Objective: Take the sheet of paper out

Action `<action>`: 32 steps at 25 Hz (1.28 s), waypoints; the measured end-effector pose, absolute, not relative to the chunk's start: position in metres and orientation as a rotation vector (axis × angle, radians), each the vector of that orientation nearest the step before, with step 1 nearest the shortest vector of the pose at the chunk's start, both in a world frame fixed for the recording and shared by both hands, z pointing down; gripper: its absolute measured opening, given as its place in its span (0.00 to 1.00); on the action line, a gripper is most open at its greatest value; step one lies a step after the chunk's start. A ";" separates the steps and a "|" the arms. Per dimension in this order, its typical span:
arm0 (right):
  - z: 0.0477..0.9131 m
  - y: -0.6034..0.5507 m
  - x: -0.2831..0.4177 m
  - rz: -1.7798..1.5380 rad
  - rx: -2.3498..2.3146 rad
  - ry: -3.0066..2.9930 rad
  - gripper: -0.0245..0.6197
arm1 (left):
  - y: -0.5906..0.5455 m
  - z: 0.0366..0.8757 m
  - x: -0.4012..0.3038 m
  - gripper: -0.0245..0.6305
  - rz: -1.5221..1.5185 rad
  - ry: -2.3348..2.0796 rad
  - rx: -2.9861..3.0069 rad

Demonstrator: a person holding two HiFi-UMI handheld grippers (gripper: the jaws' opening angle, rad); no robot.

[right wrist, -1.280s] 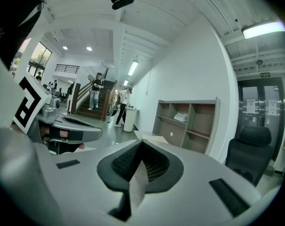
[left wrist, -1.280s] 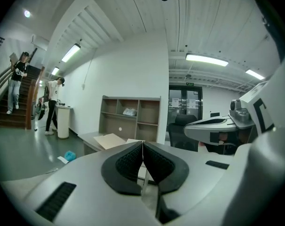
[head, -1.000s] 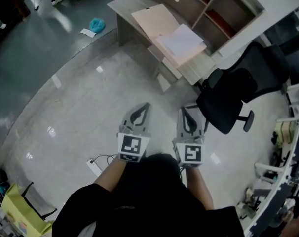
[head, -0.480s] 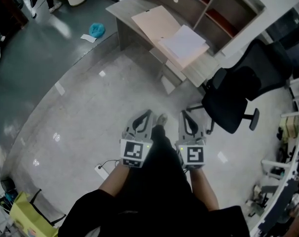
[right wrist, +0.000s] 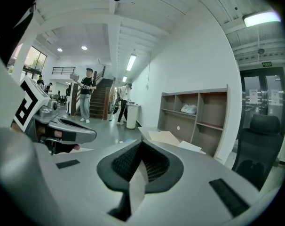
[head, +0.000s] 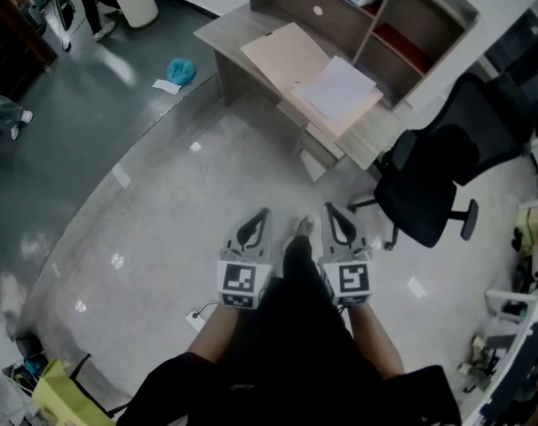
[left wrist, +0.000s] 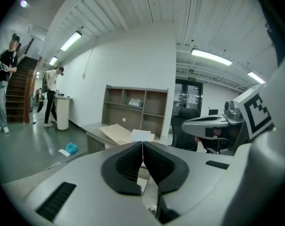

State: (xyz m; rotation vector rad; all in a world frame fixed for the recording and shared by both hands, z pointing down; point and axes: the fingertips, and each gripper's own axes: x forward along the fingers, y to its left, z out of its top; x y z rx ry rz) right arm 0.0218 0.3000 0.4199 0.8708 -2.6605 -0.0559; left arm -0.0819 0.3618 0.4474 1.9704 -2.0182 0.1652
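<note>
A stack of white paper sheets (head: 338, 87) lies on a beige folder (head: 291, 51) on a grey desk (head: 229, 25) at the top of the head view. The left gripper view shows the paper (left wrist: 141, 135) far ahead, and so does the right gripper view (right wrist: 192, 146). My left gripper (head: 261, 212) and right gripper (head: 330, 209) are held side by side over the floor, well short of the desk and pointing towards it. Both are shut with nothing between the jaws, as seen in the left gripper (left wrist: 142, 147) and right gripper (right wrist: 140, 145) views.
A shelf unit (head: 375, 7) stands on the desk's far side. A black office chair (head: 438, 185) is on the right, between me and the desk. A blue object (head: 180, 69) and a power strip (head: 196, 319) lie on the floor. People stand at far left (left wrist: 1, 79).
I have walked towards the desk, and a shoe now shows between the grippers. Both grippers sit lower in the head view and stay shut.
</note>
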 end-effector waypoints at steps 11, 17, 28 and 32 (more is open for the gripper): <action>0.433 0.231 0.026 0.048 0.940 -2.646 0.06 | 0.291 0.461 -0.074 0.11 0.232 -1.920 2.022; 0.444 0.168 0.023 0.083 0.921 -2.628 0.06 | 0.227 0.467 -0.077 0.11 0.270 -1.897 2.015; 0.483 0.064 0.011 0.168 0.734 -2.553 0.06 | 0.110 0.498 -0.087 0.11 0.362 -1.849 1.908; 0.505 0.048 0.007 0.161 0.626 -2.532 0.06 | 0.087 0.505 -0.088 0.11 0.390 -1.864 1.870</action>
